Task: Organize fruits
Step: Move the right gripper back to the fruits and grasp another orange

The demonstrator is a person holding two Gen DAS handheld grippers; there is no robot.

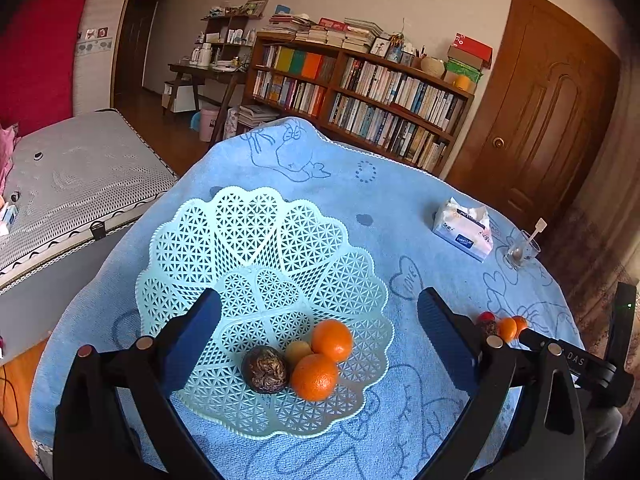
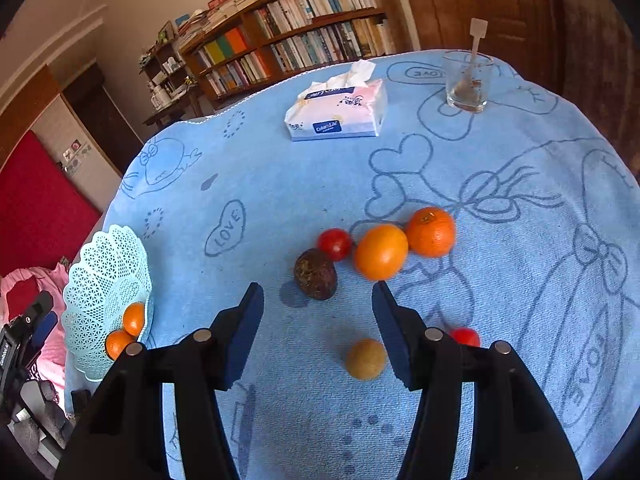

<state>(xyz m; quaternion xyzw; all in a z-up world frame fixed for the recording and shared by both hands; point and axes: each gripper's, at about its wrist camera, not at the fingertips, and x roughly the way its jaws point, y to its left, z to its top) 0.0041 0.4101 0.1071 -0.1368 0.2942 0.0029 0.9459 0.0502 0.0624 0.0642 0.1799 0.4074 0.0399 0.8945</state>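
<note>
Currently the right gripper (image 2: 318, 326) is spread wide and empty above the blue towel (image 2: 500, 320), with a small tan round fruit (image 2: 366, 359) between its fingers, close to the right-hand one. Loose fruit lies just beyond: a dark wrinkled fruit (image 2: 316, 274), a cherry tomato (image 2: 335, 244), and two oranges (image 2: 381, 252) (image 2: 431, 231) touching each other. A second red fruit (image 2: 465, 336) is partly hidden behind the right finger.

The left gripper (image 1: 320, 322) is likewise spread and empty, hovering over the near side of the pale green lattice basket (image 1: 224, 248). The basket already holds two oranges (image 1: 332, 339) (image 1: 314, 377), a dark wrinkled fruit (image 1: 265, 369) and a small yellowish fruit (image 1: 297, 352).

Procedure, as judged: the tan fruit is probably the next pick.
- Centre the gripper over it first; it sits off to the right.
- Lower until the pads bracket its widest part, then close gently; a round fruit may roll on the soft towel.
- Carry it to the basket, well apart to the left.

Limitations: the kind of the dark fruits and of the tan fruit cannot be determined. The basket's far side is cut off in the right wrist view. A tissue pack (image 2: 338, 110) and a glass (image 2: 467, 82) stand clear of the work.
</note>
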